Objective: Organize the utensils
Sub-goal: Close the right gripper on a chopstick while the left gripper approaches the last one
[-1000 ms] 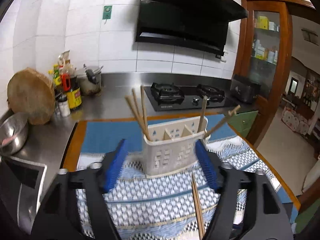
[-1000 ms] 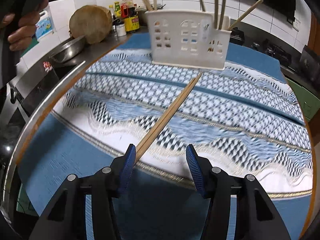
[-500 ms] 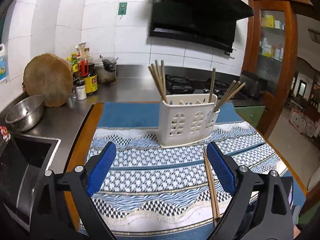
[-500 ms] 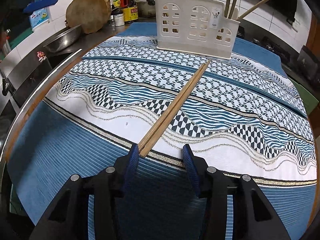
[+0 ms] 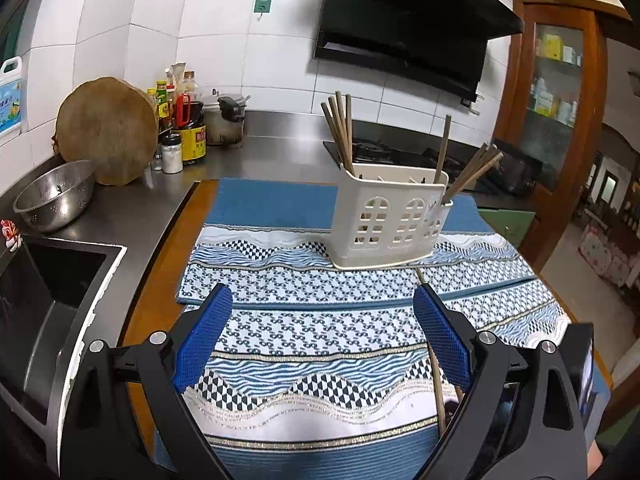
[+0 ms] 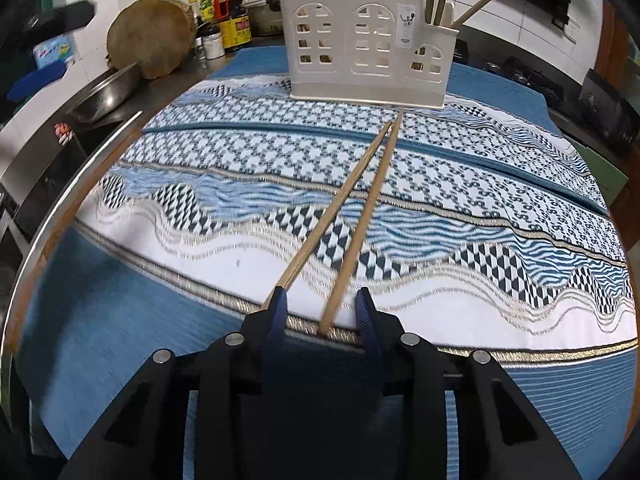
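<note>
The right gripper point(image 6: 322, 308) sat low over the patterned cloth point(image 6: 500, 216) on the surface, its fingers point(image 6: 277, 309) partly closed around the near ends of two chopsticks point(image 6: 360, 216), not yet clamped. The chopsticks lay on the cloth, their far tips just beside the white holder point(image 6: 364, 40), which held other chopsticks. The left gripper point(image 5: 322, 340) hovered, fingers point(image 5: 202, 336) spread wide, grasping nothing.

two wooden chopsticks point(image 6: 356, 216) flat on cloth, splayed; white holder point(image 6: 366, 46) upright, several chopsticks inside
</note>
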The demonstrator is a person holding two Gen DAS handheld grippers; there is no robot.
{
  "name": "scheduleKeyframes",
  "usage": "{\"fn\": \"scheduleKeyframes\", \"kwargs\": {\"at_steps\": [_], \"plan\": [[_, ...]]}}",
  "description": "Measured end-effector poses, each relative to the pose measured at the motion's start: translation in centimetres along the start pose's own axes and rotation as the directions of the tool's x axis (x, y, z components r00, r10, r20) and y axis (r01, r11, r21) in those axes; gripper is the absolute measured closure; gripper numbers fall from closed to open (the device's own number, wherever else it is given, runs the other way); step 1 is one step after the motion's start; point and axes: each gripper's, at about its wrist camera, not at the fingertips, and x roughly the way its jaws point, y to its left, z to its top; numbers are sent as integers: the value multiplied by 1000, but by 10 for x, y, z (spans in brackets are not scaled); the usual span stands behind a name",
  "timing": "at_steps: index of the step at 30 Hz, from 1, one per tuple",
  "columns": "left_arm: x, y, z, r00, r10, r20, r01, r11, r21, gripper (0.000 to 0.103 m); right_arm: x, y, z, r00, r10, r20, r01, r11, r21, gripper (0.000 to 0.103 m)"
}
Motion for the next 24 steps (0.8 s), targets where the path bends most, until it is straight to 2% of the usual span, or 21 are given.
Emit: {"fn": "scheduleKeyframes", "kwargs": {"at_steps": [5, 15, 20, 24], "plan": [[0, -3, -10, 1000, -10, -21, 10, 1000, 22, 12, 5, -5, 5, 1000, -23, 3, 23, 1000, 17, 85], [14, -26, -47, 993, -41, -113, 51, 995, 89, 12, -3, -22, -3, 999, -40, 7, 40, 999, 28, 94], [25, -44, -67, 978, -94, -187, 118, 986, 122, 12, -8, -36, -8, 999, -36, 15, 35, 998, 49, 95], [34, -65, -81, 959, -144, -243, 184, 972, 149, 12, -14, -48, -12, 999, -36, 21, 34, 997, 63, 95]]}}
